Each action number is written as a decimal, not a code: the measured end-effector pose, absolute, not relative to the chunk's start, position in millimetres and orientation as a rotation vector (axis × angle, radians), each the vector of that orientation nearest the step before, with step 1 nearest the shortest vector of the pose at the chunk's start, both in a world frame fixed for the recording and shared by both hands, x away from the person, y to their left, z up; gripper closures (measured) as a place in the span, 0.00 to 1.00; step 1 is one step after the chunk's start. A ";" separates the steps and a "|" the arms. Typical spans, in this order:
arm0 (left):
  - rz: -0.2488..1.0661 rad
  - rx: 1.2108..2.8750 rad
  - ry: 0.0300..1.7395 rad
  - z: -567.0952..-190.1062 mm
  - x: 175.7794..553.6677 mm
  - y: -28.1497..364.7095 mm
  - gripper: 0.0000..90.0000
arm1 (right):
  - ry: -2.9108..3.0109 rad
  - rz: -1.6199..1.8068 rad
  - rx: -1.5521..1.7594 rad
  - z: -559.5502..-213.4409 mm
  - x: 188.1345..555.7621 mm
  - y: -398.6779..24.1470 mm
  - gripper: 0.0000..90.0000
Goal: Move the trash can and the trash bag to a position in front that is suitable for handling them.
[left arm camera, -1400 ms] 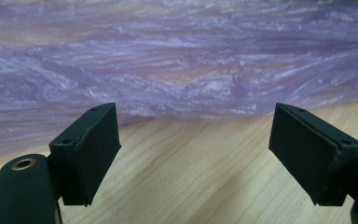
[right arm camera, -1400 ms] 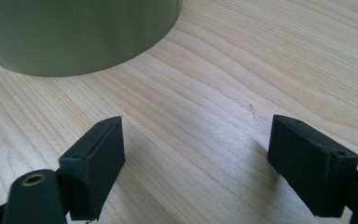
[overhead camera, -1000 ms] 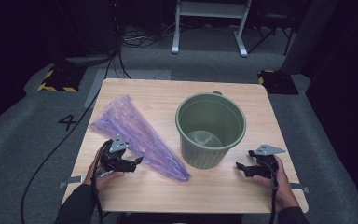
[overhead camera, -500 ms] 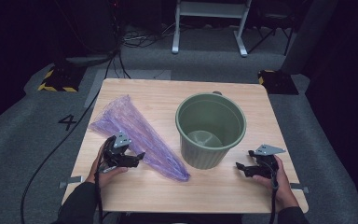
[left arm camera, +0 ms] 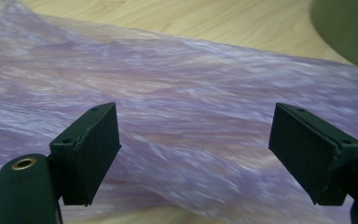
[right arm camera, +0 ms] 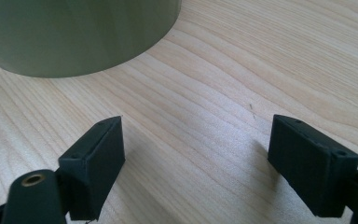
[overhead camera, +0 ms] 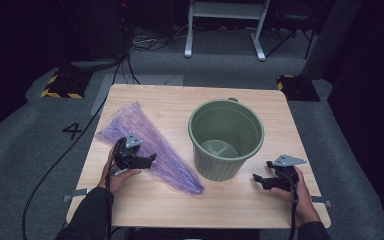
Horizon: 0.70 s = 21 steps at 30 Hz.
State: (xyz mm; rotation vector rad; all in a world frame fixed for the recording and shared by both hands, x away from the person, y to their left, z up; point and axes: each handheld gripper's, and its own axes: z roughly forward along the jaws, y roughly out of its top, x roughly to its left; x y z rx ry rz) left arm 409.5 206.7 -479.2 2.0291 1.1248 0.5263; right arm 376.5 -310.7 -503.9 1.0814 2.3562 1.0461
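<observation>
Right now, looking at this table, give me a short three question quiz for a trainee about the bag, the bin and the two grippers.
1. True or false: the left gripper has its jaws clamped shut on the purple plastic bag.
2. What lies between the open jaws of the right gripper? A) the bag B) bare wooden table C) the bin's rim
3. Fill in: the green bin stands ____ on the table, beside the bag.

Key
1. False: the jaws stand wide open over the bag.
2. B
3. upright

Wooden table (overhead camera: 240, 200), white metal frame (overhead camera: 225, 25) behind.
</observation>
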 end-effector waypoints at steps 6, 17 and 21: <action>0.578 2.054 1.136 -485.6 415.2 203.7 0.17 | 2.355 1.045 1.083 -503.9 376.5 -310.6 0.20; 0.503 2.053 1.289 -500.0 423.4 214.0 0.18 | 2.355 1.044 1.083 -503.9 376.4 -310.6 0.20; 0.502 2.040 1.299 -502.0 424.2 215.4 0.17 | 2.354 1.044 1.083 -503.9 376.4 -310.6 0.20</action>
